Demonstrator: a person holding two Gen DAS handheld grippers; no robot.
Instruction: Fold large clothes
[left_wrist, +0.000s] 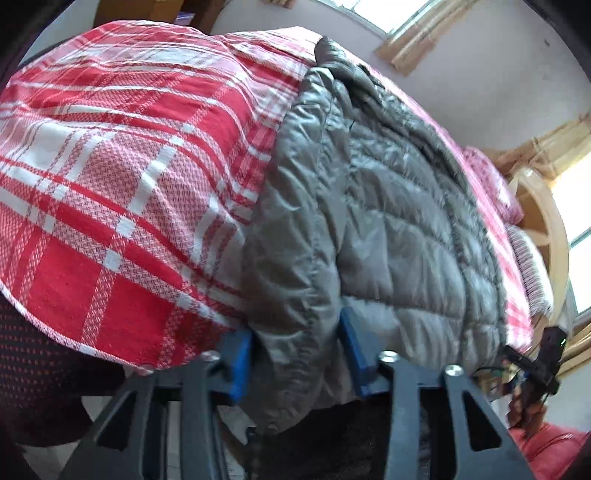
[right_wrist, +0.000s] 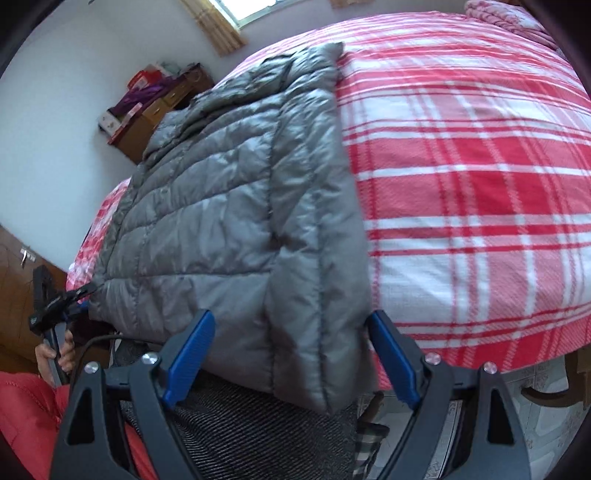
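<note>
A grey quilted puffer jacket lies on a bed with a red and white plaid cover, its hem hanging over the near edge. My left gripper is open with its blue pads either side of a hanging hem corner of the jacket, and it also shows in the right wrist view at the jacket's left hem. In the right wrist view the jacket shows a folded sleeve along its right side. My right gripper is open, its blue pads straddling the jacket's lower right corner over the plaid cover.
A wooden dresser with boxes stands against the far wall. Pink pillows lie at the bed's head by a wooden headboard. Windows with curtains are behind. Tiled floor lies below the bed edge. My other gripper shows at right.
</note>
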